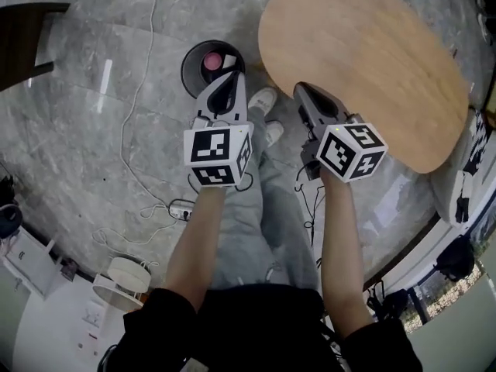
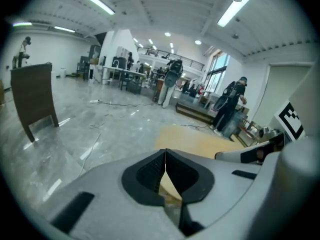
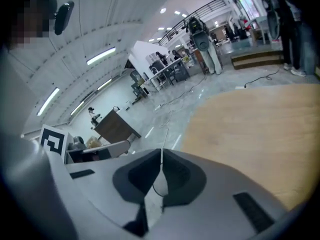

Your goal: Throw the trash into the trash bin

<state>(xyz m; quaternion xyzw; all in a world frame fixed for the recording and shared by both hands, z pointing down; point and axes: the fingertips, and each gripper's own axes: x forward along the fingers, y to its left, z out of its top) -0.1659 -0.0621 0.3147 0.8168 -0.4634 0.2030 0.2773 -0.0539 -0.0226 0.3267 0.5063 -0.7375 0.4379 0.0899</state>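
Grippers held side by side in front of the person, seen from the head view over a grey stone floor (image 1: 85,122). The left gripper (image 1: 232,76) has its jaws pressed together at the tips, and its own view shows nothing between them. The right gripper (image 1: 302,90) likewise has its jaws pressed together and empty, a fact confirmed in the right gripper view. The trash bin (image 1: 188,68), round and black, stands on the floor beyond the person's pale shoes (image 1: 263,99) and near the rounded edge of the oval wooden worktop (image 1: 372,60). From the head view, the left gripper's tip overlaps the bin's near rim. A pink piece of trash (image 1: 211,61) lies inside the bin, with a small white item beside it that is too small to identify. The worktop surface in view is bare wood. A thin white cable (image 1: 141,84) trails across the floor to the left of the bin and runs toward a power strip (image 1: 180,210) beside the person's left forearm. A dark brown panel (image 1: 27,37) occupies the upper-left corner.
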